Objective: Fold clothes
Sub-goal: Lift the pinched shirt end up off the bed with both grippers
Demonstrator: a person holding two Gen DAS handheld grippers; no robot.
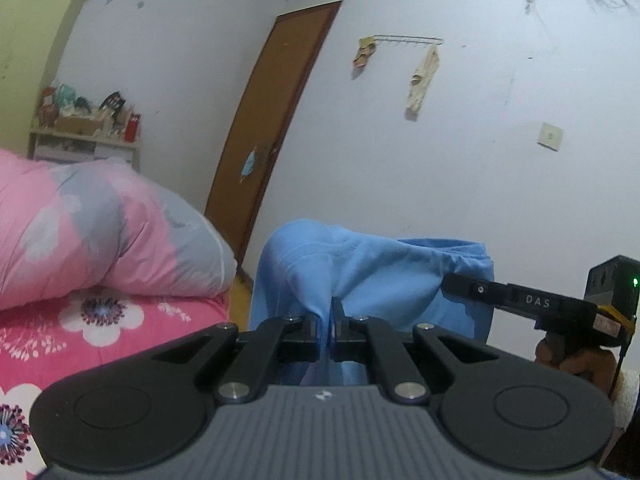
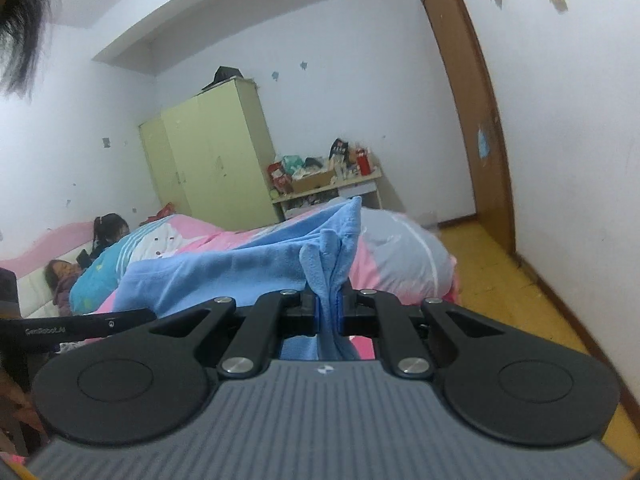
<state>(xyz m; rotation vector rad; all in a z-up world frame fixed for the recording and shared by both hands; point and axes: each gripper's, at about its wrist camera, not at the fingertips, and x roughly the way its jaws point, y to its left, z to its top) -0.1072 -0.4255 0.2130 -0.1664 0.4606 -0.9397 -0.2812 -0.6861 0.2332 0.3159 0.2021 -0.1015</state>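
A light blue garment hangs in the air, stretched between both grippers above the bed. My left gripper is shut on one bunched edge of it. In the left wrist view the right gripper comes in from the right, clamped on the cloth's far end. In the right wrist view my right gripper is shut on a folded wad of the same blue garment, which runs off to the left toward the left gripper's finger.
A pink floral bed sheet and a rumpled pink and grey quilt lie below left. Two people rest at the bed's head. A brown door, a green wardrobe and a cluttered shelf line the walls.
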